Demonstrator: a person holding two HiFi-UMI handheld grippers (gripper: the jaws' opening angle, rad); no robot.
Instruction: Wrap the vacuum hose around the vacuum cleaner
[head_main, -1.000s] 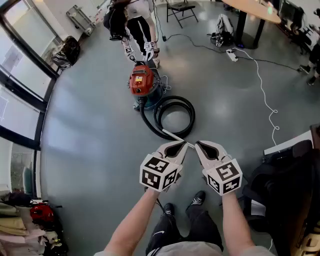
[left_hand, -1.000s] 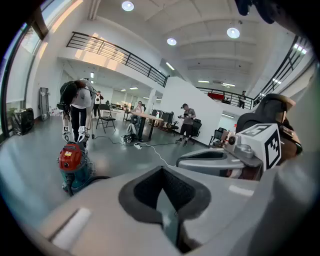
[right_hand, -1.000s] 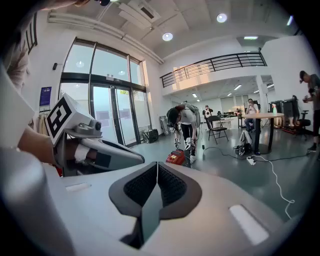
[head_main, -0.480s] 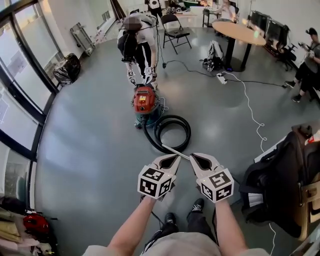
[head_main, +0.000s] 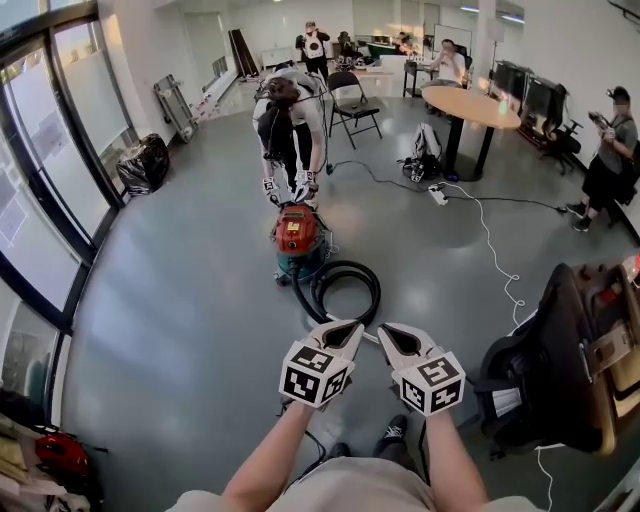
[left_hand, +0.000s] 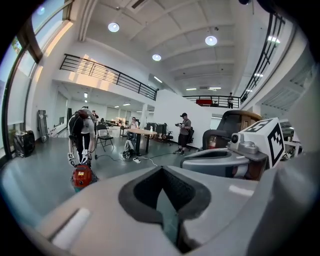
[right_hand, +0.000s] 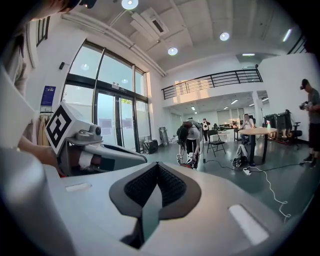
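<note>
1. Both tongs are closed on nothing. Your left gripper and right gripper sit side by side, low in the centre of the head view. Each gripper view shows the jaws pressed together with nothing between them.
2. The red-topped canister vacuum cleaner with a teal base stands on the grey floor mid-frame, well apart from you. A second person bends over it from the far side.
3. The black ribbed vacuum hose lies in a loose loop on the floor. It's just right of and below the canister, between it and your grippers, with none of it on the body.
4. My read: you're on the approach and wrapping hasn't started.
5. Next: close in, part one pair of jaws and take the near side of the loop. Then carry it towards the canister, and watch the other person's hands there.
</note>
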